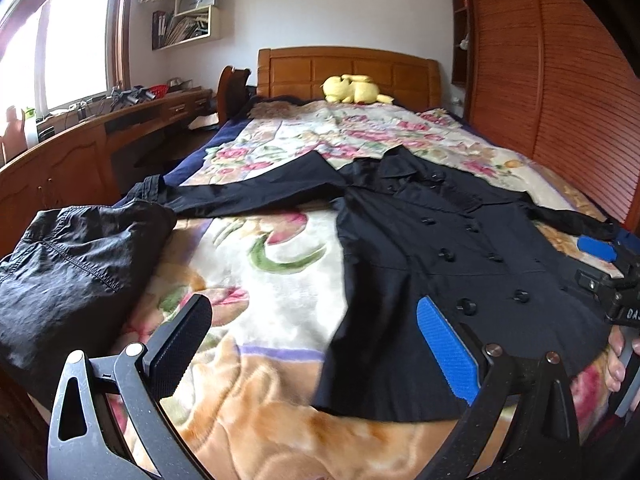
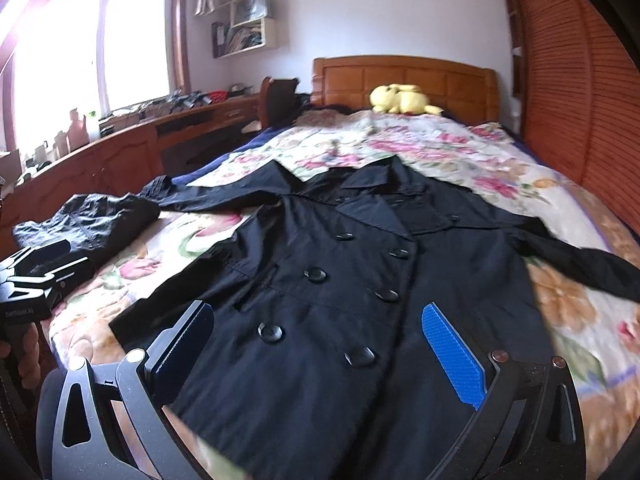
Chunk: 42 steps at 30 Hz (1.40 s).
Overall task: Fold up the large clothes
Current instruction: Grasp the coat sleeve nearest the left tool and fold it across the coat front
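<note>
A black double-breasted coat (image 1: 432,256) lies spread face up on the floral blanket, collar toward the headboard, both sleeves stretched out sideways; it also shows in the right wrist view (image 2: 340,280). My left gripper (image 1: 316,344) is open and empty, hovering above the blanket beside the coat's left hem. My right gripper (image 2: 320,352) is open and empty, hovering over the coat's lower front; it shows at the right edge of the left wrist view (image 1: 612,256). A second dark garment (image 1: 76,260) lies folded at the bed's left edge, also seen in the right wrist view (image 2: 96,220).
The bed carries a floral blanket (image 1: 256,264), a yellow plush toy (image 1: 352,89) and a wooden headboard (image 1: 344,70). A wooden desk (image 1: 100,132) with clutter runs along the left under the window. A slatted wooden wardrobe (image 1: 560,92) stands close on the right.
</note>
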{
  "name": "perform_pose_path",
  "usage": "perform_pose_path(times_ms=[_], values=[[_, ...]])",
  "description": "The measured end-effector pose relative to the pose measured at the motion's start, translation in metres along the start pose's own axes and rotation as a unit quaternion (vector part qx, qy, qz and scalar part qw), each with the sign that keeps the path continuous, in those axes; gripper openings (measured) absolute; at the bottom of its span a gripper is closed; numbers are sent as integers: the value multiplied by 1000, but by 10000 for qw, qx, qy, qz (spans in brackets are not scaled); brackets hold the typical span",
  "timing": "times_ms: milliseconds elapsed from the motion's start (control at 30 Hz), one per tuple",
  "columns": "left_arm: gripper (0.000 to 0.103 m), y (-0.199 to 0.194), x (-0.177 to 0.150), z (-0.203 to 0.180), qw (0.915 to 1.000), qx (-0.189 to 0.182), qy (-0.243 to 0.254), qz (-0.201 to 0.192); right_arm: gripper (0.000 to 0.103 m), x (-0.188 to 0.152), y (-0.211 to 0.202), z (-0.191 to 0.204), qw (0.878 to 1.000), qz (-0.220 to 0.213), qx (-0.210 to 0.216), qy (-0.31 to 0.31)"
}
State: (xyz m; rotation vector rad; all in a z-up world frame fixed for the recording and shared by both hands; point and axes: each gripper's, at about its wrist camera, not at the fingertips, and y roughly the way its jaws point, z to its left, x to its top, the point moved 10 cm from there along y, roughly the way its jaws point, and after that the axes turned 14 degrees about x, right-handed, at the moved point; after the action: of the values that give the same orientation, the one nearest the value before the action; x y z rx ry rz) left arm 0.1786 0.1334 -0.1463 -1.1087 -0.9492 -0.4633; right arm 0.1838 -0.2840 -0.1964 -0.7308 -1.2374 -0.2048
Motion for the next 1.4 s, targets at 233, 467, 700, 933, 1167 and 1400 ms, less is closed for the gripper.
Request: perform_pose_path(times_ms=[233,467,700,933,1167,1400], values=[[103,38,4,10,9997,197,50,162,103,18,64,-5,9991,228,191,-307],[103,73,16,20,9990,208,-115,376,103,12,103,-6,9965,502,360,-560],[103,119,33,22,9980,40,-136,614,103,-10,114,-15,9933,832,517,-617],[103,173,52,22,9964,-66,-105,836,103,-9,111,-18,9944,771,531,-485],[103,235,64,34,9924,-153,-399,1151,103,-7,130,-18,9942,848,553,-363],[100,284,72,56,9860,-215,-804,1442,103,-6,137,-18,9937,901,538,-396]])
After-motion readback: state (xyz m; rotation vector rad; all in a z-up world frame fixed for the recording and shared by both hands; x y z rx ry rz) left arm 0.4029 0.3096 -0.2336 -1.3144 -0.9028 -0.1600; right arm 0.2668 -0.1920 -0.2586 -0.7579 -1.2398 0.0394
